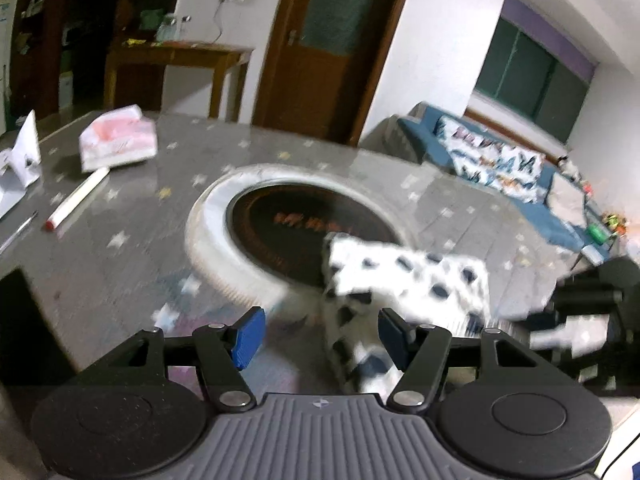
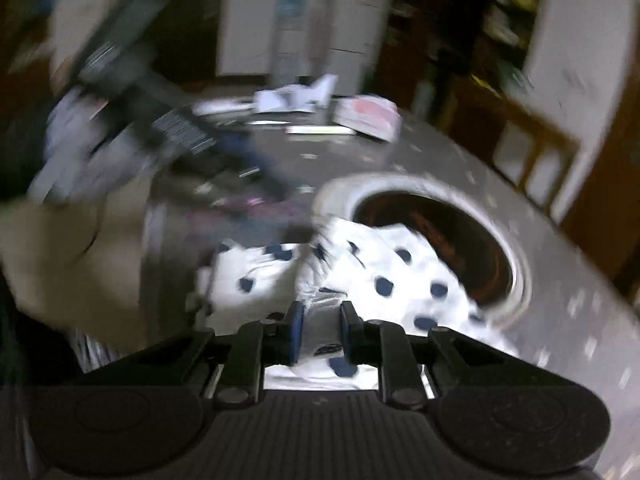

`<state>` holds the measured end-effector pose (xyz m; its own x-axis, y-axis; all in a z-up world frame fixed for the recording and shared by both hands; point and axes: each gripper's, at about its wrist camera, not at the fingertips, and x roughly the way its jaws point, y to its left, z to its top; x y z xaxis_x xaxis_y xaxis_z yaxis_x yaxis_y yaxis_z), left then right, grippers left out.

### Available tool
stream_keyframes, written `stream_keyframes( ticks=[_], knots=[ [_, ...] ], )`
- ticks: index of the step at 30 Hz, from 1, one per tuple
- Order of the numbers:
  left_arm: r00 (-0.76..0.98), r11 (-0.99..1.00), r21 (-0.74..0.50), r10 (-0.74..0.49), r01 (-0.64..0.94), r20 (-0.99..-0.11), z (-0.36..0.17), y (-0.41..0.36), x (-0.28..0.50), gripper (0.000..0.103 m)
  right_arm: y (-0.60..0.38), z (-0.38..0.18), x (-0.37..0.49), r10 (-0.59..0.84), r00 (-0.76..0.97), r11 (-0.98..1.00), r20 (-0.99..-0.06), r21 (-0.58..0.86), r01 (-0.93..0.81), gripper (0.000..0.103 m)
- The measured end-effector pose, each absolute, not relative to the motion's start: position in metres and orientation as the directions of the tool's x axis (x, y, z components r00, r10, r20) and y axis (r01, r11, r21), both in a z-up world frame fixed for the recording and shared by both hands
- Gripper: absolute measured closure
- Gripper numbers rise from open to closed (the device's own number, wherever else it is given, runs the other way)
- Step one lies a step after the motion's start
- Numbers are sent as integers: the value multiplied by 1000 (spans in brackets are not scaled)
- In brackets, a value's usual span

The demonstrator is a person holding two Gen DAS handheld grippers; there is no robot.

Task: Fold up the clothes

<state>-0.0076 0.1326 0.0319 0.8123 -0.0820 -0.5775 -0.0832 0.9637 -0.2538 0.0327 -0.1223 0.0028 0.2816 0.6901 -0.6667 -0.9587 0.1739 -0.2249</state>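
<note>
Grey star-patterned table (image 1: 120, 264), round heater (image 1: 224, 216), tissue pack (image 1: 116, 140), spotted garment (image 2: 384, 276)

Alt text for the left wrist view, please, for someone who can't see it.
The left gripper, its blue pads spread wide, hovers over a blurred white garment with dark polka dots lying on a grey star-patterned table. The cloth partly covers a round white-rimmed heater ring set in the tabletop. A pink tissue pack and a white marker lie further back.

Blue sofa (image 1: 516, 184), wooden door (image 1: 320, 48)
</note>
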Motion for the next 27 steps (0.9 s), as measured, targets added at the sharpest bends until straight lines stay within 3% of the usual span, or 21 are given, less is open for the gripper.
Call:
stream_keyframes(
  ticks=[4, 9, 12, 15, 22, 27],
  knots=[
    [827, 962, -274, -149, -6, -542, 41, 119, 12, 37, -120, -1, 5, 681, 296, 38, -669, -372, -927, 85],
    [777, 937, -336, -279, 93, -564, 30, 103, 43, 39, -118, -11, -8, 677, 256, -17, -690, -363, -932, 84],
    [727, 931, -343, -320, 123, -608, 15, 95, 55, 39, -122, -6, -6, 685, 226, 3, -693, -307, -952, 84],
    [684, 921, -365, -354, 137, -638, 2, 95, 54, 49, -129, 1, 2, 699, 198, 50, -687, -229, -972, 84],
    [668, 911, -385, -380, 150, -640, -6, 106, 9, 59, -132, 9, 30, 723, 231, 225, -651, -94, -970, 84],
    [683, 919, -368, -361, 143, -635, -7, 106, -8, 60, -126, -8, 43, 737, 201, 288, -645, 31, -957, 84]
  ],
)
